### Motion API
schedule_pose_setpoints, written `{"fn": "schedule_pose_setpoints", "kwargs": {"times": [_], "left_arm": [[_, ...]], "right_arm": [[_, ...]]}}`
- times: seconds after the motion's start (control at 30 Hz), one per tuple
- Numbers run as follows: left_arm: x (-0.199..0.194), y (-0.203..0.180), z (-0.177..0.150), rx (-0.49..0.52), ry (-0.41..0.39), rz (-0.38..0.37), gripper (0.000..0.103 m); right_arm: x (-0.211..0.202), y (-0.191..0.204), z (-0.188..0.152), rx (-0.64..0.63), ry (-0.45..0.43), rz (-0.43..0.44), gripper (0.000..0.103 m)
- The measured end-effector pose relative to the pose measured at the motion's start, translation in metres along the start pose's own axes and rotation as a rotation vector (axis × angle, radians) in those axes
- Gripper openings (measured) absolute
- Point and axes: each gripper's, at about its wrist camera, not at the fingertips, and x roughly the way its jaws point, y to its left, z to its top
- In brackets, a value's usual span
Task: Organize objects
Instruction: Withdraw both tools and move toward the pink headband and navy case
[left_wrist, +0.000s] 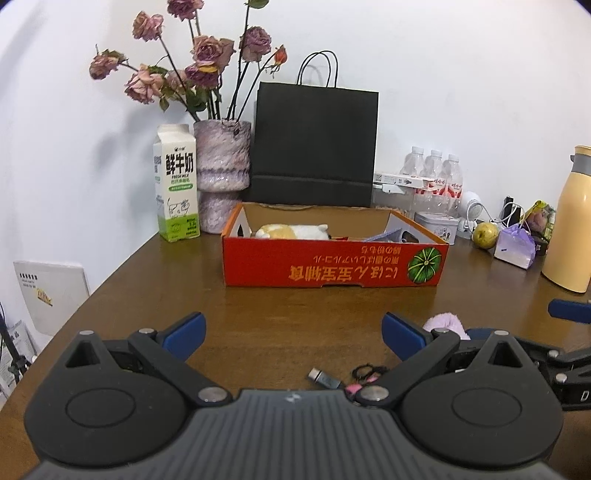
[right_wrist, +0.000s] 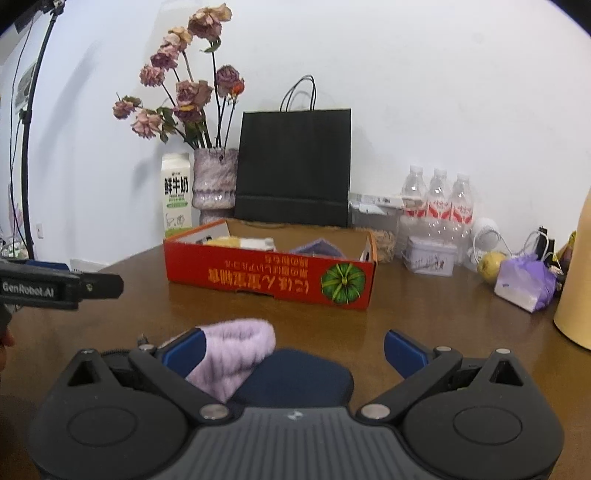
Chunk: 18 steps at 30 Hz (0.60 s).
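An open red cardboard box stands mid-table, holding a white-and-yellow plush toy and a purple packet. My left gripper hovers open over bare wood in front of the box. Just under it lie a small grey adapter and a pink and black hair tie. My right gripper is open, with a fluffy lilac item and a dark blue object lying between its fingers.
Along the wall stand a milk carton, a vase of dried roses, a black paper bag, water bottles and a tin. A pear, a purple pouch and a yellow flask crowd the right.
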Motion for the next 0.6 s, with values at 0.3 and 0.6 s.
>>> {"fn": "schedule_pose_setpoints", "kwargs": {"times": [0.3,0.6], "left_arm": [[-0.006,0.006,-0.001,-0.023,0.007,0.0,0.103],[-0.004,0.004,-0.006,-0.009,0.054,0.003,0.103]], "right_arm": [[0.0,0.01,-0.015,-0.011,0.104,0.016,0.103],[0.024,0.018,-0.016,0.036,0.233,-0.055,0.103]]}}
